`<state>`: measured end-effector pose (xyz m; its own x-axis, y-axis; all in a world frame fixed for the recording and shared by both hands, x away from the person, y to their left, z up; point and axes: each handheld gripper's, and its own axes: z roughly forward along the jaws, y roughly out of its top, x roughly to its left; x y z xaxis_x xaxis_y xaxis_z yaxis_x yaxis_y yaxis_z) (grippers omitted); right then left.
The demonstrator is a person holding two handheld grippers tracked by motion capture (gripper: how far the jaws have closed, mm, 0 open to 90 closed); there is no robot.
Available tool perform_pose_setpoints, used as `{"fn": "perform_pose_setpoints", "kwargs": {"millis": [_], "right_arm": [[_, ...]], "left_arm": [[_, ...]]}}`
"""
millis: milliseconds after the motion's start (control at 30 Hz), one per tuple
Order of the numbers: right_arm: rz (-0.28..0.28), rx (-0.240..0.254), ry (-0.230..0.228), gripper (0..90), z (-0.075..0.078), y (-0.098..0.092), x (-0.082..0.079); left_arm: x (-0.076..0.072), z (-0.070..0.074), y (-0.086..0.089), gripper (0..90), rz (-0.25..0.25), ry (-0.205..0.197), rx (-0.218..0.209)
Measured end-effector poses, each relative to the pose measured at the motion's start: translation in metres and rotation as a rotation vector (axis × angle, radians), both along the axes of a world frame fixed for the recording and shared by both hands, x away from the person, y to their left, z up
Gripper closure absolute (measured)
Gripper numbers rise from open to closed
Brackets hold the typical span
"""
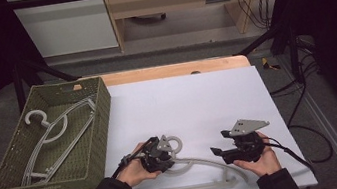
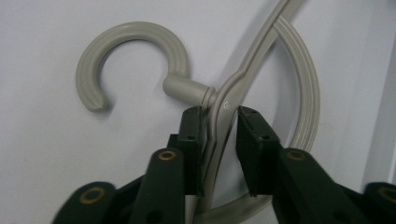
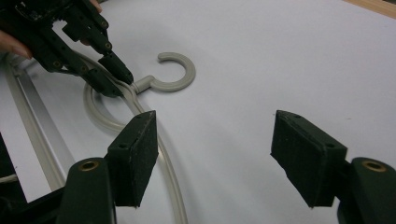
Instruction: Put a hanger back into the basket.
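A: Nearest the camera, the left gripper [image 2: 219, 116] has its jaws on either side of the hanger [image 2: 219, 140], right at the neck below the hook [image 2: 135, 51].

B: Pinching it?

A: Nearly. The left pad [image 2: 192, 140] sits against the stem; on the other side I still see a sliver of gap, so I'd call it closing in rather than clamped.

B: Where does the hanger lie?

A: Flat on the white table [image 1: 187, 96], at the near edge. From above, the hook [image 1: 176, 144] points away from the person, and the long bar runs left to right along the front, between the two hands.

B: And the right gripper [image 1: 220, 152]?

A: Spread wide, holding nothing. It hovers just right of the neck, over the hanger's right shoulder, jaws aimed toward the left one.

B: So which hand is nearer?

A: The left, plainly; it's already at the neck. I judge the hanger is bound for the basket [image 1: 102, 122] at the left, where another hanger [image 1: 60, 128] lies, so the lift would swing left.
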<state>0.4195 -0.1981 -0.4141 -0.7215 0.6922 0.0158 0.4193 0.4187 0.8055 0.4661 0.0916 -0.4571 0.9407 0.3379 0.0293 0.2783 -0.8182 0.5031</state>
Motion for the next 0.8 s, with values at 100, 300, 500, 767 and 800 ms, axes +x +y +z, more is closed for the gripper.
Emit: {"fn": "perform_pose_setpoints", "kwargs": {"millis": [100, 300, 500, 767, 800], "right_arm": [[-0.001, 0.003, -0.005, 32.3, 0.001, -0.001, -0.001], [-0.008, 0.009, -0.006, 32.3, 0.003, -0.002, -0.001], [-0.005, 0.009, -0.011, 32.1, 0.003, -0.003, -0.001], [-0.006, 0.008, -0.007, 32.1, 0.003, -0.003, -0.001], [-0.006, 0.009, -0.007, 32.0, 0.004, -0.003, -0.001]], "left_arm": [[-0.001, 0.003, -0.003, 74.6, 0.001, -0.006, 0.030], [0.002, 0.013, 0.001, 90.0, 0.100, -0.015, -0.007], [0.000, 0.019, 0.005, 82.7, 0.040, -0.033, -0.114], [0.003, 0.004, -0.004, 61.3, -0.024, -0.005, -0.033], [0.003, 0.003, -0.005, 62.1, -0.026, -0.017, -0.012]]}}
